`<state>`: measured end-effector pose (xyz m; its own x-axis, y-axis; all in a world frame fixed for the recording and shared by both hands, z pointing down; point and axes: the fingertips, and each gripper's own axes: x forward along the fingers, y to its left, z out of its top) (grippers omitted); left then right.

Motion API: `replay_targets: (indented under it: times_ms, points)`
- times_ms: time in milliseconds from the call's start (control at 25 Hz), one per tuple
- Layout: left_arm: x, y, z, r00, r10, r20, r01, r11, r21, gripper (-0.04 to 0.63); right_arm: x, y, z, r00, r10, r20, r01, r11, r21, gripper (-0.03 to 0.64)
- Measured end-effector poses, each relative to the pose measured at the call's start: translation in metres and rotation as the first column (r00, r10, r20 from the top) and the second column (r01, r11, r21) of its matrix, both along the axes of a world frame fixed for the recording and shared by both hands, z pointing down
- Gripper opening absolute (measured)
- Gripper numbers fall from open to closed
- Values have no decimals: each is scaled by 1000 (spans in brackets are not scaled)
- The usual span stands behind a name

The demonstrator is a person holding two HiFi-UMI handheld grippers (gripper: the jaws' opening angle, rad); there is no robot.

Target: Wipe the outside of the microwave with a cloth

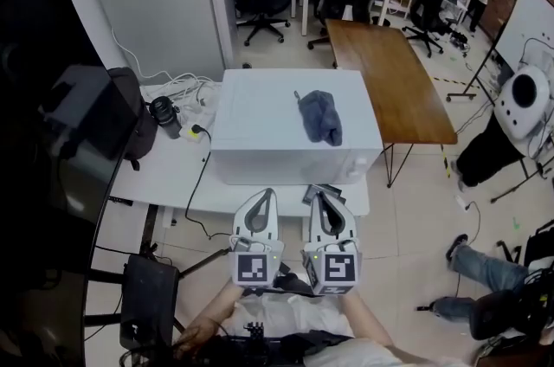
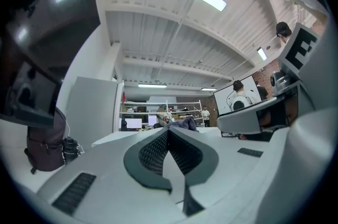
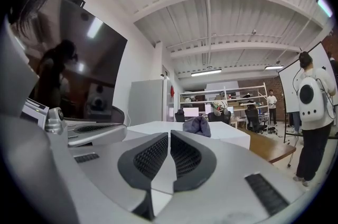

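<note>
- Cloth: a blue-grey bundle lying on the top panel of the microwave, right of the panel's centre. Neither of my grippers touches it.
- Microwave: a white box on the white table, its front face towards me.
- Left gripper: jaws brought together at the tips, nothing between them. In its own view the tips meet with the cloth far beyond them.
- Right gripper: jaws pressed together, only a thin slit between the pads, nothing held.
- Both grippers sit side by side just in front of the microwave's front face, at 6 o'clock from the cloth in the head view, and they point towards it.
- Key relation: the cloth lies at about 12 o'clock from the right gripper and about 1 o'clock from the left, so the right is nearer.
- Cloth's long axis runs roughly 11 to 5 in the head view, with the wider end towards me.
- Judgement: this fits a cloth waiting to be picked up, or one laid down after wiping. I cannot tell which.
- Any grasp would need the jaws opened first.
</note>
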<state>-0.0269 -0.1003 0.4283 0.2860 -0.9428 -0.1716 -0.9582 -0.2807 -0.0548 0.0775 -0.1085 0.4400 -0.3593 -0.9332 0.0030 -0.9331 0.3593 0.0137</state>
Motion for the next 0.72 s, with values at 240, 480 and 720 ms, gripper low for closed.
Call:
replay_targets:
  times_ms: [240, 480, 720]
  points:
    - [-8, 0, 0, 1000, -8, -8, 8, 1000, -11, 2, -5, -1, 5, 1000, 8, -26, -9, 1000, -28, 32]
    - [-13, 0, 1, 1000, -14, 3, 14, 1000, -17, 2, -11, -3, -1, 1000, -7, -24, 6, 1000, -30, 32]
    - [-14, 0, -1, 1000, -14, -13, 14, 1000, -22, 2, -13, -4, 1, 999, -12, -31, 11, 999, -31, 31]
